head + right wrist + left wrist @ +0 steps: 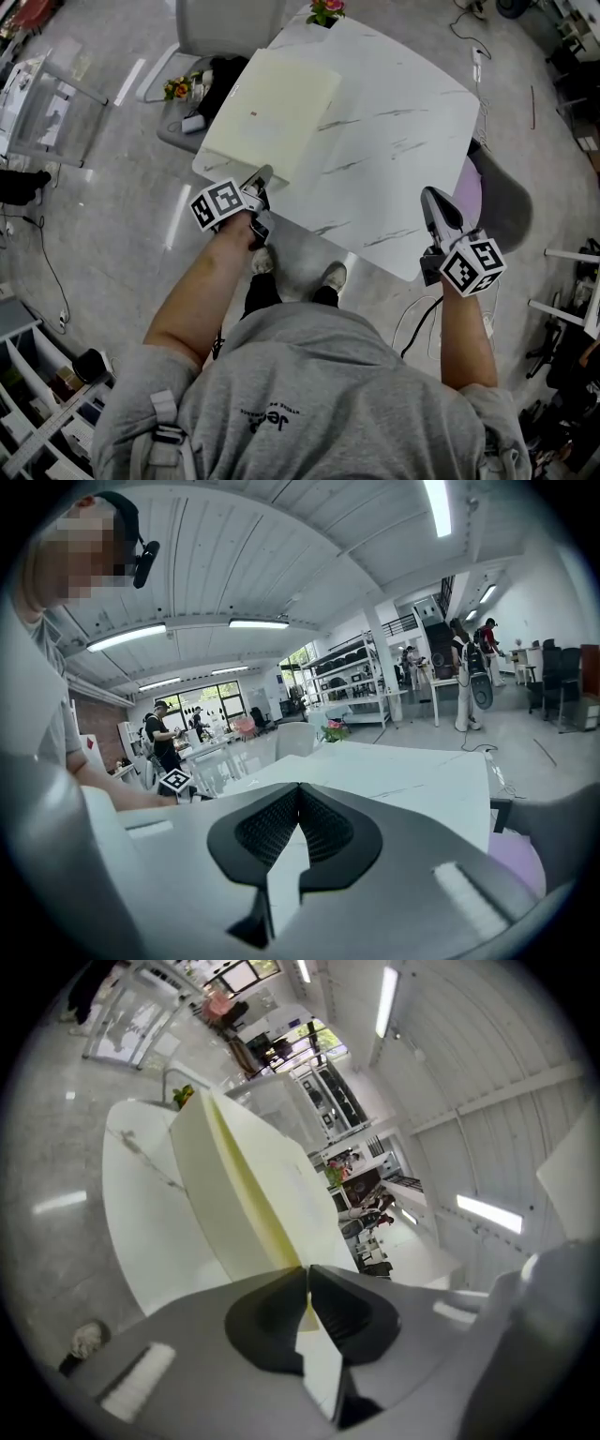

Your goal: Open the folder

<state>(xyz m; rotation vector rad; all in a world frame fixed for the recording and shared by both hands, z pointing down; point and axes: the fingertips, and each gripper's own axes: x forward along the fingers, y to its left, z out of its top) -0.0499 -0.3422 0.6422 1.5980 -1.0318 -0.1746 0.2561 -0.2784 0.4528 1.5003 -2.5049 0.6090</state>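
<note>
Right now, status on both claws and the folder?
Left claw shut on folder, near corner. Right claw shut, empty, at table edge. Folder barely open; nothing on it.

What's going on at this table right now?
A person holds a hand-held gripper in each hand. The left hand-held gripper has its jaws closed on the near corner of the pale yellow, flat rectangular folder, which lies on the white marble-patterned table. The cover looks parted only slightly at that corner, so the folder is not open yet. The right hand-held gripper is shut on nothing, held by the table's near right edge.
</note>
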